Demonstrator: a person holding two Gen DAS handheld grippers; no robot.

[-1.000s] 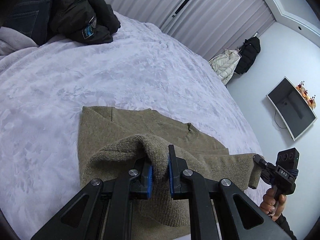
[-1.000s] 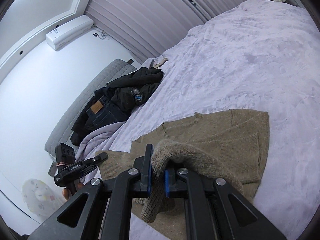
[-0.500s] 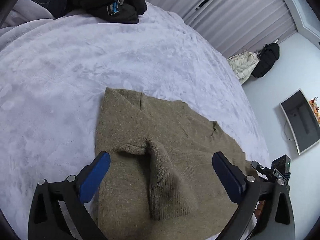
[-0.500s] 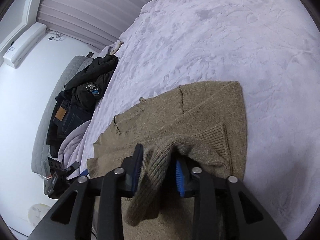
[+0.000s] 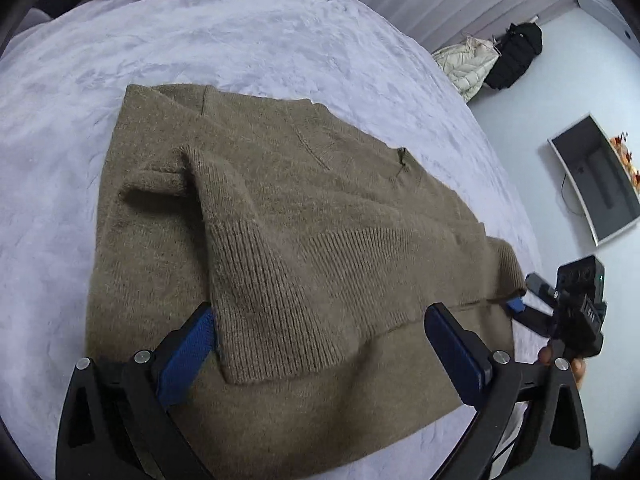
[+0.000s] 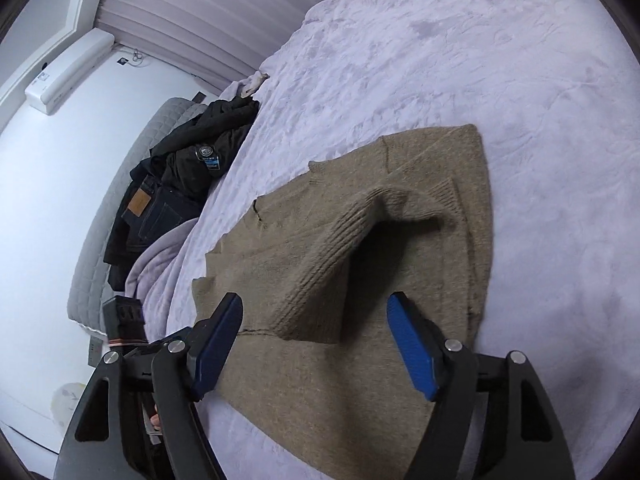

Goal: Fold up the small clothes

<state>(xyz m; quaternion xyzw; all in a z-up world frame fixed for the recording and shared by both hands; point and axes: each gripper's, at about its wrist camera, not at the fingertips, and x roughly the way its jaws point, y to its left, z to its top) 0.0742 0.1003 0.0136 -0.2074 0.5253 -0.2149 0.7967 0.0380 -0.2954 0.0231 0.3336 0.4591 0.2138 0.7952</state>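
Olive knit: the sweater (image 5: 304,216) lies folded on the lilac bed (image 5: 240,40), its ribbed hem doubled over the body. The left tool (image 5: 320,344) stands spread wide, the hem's corner between its blue pads (image 5: 188,344) but not pinched. The right tool (image 6: 316,344) is opening, a raised ribbed fold of the sweater between its pads, unpressed. Dark clothes (image 6: 192,168) are piled at the headboard.

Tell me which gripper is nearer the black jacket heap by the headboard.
Left. The left gripper is at the sweater's end facing the black jacket heap; the right gripper works the opposite end.
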